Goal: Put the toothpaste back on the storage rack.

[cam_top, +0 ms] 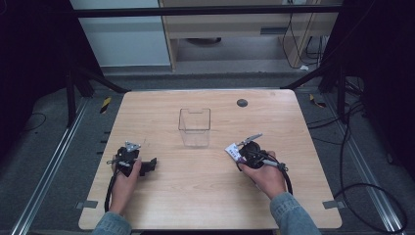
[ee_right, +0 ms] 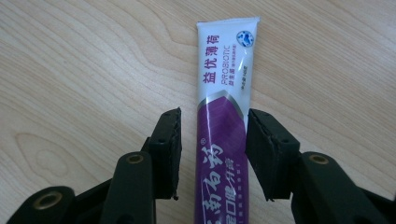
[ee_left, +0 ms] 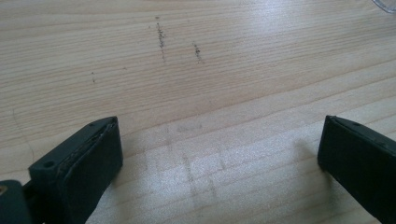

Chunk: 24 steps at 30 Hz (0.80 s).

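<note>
The right gripper (ee_right: 212,154) straddled the toothpaste tube (ee_right: 224,116) lying flat, near the clear box (cam_top: 194,126), its jaws narrowed but apparently not yet pinching (the left gripper (ee_left: 219,158) rested spread, empty), so squeezing squarely mid-body seemed wisest.

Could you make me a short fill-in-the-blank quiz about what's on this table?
1. The right gripper has its fingers on either side of a purple and white ____.
2. The clear box near the middle of the table is made of see-through ____.
3. The left gripper has nothing but bare ____ between its fingers.

Missing words: toothpaste tube; plastic; wood
</note>
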Tool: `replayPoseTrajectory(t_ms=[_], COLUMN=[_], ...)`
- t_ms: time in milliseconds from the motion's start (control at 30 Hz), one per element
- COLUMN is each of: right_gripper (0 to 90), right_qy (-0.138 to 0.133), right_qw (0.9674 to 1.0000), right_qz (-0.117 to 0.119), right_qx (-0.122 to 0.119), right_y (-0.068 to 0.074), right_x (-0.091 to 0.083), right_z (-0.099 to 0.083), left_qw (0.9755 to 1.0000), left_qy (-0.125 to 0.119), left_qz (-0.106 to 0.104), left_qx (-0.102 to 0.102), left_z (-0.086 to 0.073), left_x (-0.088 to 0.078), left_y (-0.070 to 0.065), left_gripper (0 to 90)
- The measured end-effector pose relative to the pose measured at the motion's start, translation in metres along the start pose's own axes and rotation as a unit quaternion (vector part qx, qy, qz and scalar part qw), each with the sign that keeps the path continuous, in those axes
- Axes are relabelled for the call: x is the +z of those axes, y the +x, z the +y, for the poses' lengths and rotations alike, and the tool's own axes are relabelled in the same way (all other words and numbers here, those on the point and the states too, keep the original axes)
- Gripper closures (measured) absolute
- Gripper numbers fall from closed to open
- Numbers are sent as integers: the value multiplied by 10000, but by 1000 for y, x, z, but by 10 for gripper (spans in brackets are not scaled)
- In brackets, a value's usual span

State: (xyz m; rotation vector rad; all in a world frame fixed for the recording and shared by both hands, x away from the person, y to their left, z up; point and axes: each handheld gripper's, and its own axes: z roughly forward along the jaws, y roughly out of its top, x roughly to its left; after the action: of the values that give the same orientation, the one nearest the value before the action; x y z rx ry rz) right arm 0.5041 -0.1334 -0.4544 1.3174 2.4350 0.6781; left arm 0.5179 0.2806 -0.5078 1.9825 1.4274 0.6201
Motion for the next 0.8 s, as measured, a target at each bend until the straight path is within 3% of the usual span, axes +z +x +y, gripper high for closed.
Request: replayPoseTrajectory(t_ms=[800], right_gripper=[547], right_qy=[231], right_qw=[9997], right_qz=[-15], right_qx=[99], right_y=[-3], right_x=[17], right_z=[7], left_qw=[10000], left_qy=[0], left_qz=[-1], left_qx=[0], left_z=[0], left_x=[0], left_y=[0], left_gripper=[0])
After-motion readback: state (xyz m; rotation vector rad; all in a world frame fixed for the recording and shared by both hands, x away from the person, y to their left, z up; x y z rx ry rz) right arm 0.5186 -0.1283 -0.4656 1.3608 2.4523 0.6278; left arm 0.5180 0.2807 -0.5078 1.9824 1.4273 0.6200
